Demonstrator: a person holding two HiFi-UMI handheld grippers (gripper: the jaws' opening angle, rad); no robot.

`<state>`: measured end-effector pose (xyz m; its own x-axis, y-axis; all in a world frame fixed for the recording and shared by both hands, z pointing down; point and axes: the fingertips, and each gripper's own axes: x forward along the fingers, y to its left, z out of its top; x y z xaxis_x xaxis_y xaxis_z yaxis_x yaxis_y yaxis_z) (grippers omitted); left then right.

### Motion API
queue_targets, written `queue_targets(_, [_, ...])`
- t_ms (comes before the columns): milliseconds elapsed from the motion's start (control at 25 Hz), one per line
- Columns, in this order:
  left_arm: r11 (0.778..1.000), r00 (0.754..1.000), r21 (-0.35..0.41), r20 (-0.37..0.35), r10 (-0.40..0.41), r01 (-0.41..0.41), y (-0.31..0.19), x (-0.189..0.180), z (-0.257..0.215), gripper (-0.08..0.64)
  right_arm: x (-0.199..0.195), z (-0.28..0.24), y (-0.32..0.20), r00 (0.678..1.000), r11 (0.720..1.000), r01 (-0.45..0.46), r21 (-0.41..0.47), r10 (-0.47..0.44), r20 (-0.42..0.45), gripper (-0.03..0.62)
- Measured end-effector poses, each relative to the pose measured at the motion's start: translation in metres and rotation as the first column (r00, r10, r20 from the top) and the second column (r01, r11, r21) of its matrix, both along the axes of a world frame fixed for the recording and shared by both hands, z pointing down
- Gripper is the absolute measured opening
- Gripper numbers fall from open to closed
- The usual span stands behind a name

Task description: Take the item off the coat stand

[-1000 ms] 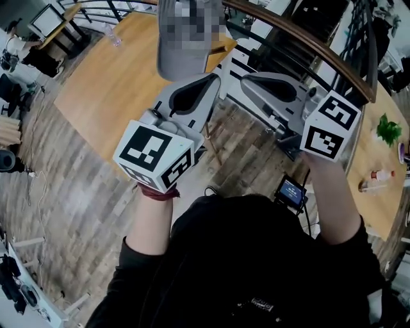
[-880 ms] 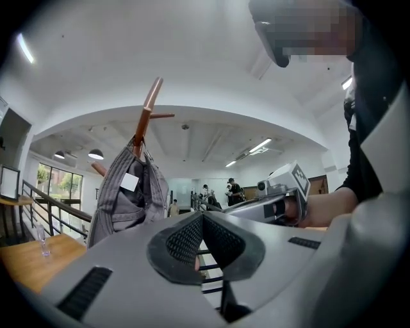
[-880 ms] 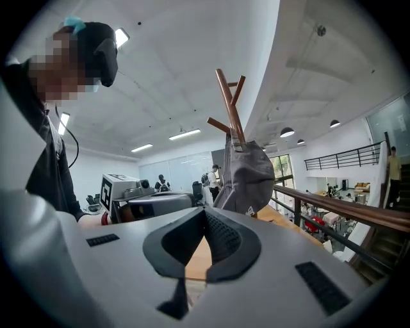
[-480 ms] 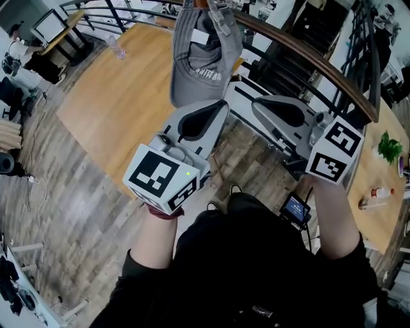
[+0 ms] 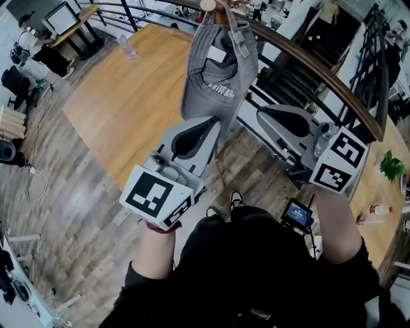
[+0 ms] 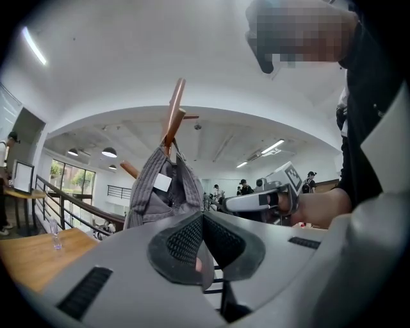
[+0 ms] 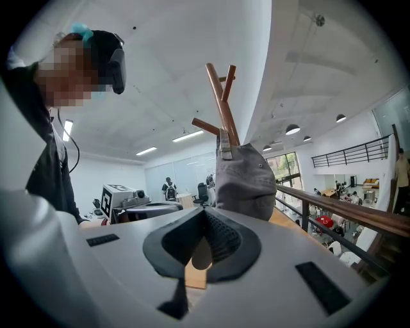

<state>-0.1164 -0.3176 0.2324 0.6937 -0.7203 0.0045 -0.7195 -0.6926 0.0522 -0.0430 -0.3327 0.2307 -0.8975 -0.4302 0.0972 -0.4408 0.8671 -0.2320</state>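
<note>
A grey cap [image 5: 219, 70] hangs by its back strap from a wooden coat stand peg [image 5: 208, 5] at the top of the head view. The left gripper view shows the cap [image 6: 160, 192] under the brown pegs [image 6: 173, 115]; in the right gripper view the cap [image 7: 245, 180] hangs from the stand [image 7: 221, 102]. My left gripper [image 5: 214, 122] is shut with nothing in it, its tip just under the cap's lower edge. To the right of the cap, my right gripper [image 5: 261, 114] is also shut and holds nothing.
A dark railing with a wooden handrail [image 5: 320, 67] runs across behind the cap, with stairs beyond it. Below lie a light wooden platform [image 5: 128, 90] and grey plank floor [image 5: 70, 211]. A green plant [image 5: 389, 165] stands on a table at right.
The cap has come further into the head view, lower in the frame, and both grippers now point closer to it. The jaws stay shut.
</note>
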Motion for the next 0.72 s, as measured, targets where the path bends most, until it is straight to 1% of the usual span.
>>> queue_targets(120, [1.000,0.999,0.002,-0.015,-0.029,0.029,-0.008,-0.012,-0.001,-0.002,-0.006,-0.005,-0.004,1.000,1.000,0.000,0.016,0.000,-0.012,0.018])
queue_targets(240, [0.999,0.999,-0.011,-0.013,-0.037,0.037,-0.009,-0.009,0.010,-0.002,-0.007,0.000,-0.001,1.000,1.000,-0.004,0.018,0.004,-0.028,0.018])
queue_targets(400, [0.999,0.998,0.020,0.024,-0.050,0.049,-0.014,-0.013,0.008,-0.002,-0.009,-0.004,-0.002,0.999,0.999,-0.026,0.021,0.027,-0.023,0.018])
queue_targets(640, [0.998,0.999,0.055,0.031,-0.042,0.041,-0.017,-0.019,0.003,-0.002,-0.011,-0.008,-0.005,0.998,0.998,-0.058,0.017,0.058,-0.017,0.018])
queue_targets(720, [0.998,0.999,0.052,0.028,-0.042,0.040,-0.020,-0.021,0.004,-0.002,-0.008,-0.008,-0.006,0.997,0.997,-0.069,0.018,0.069,-0.022,0.018])
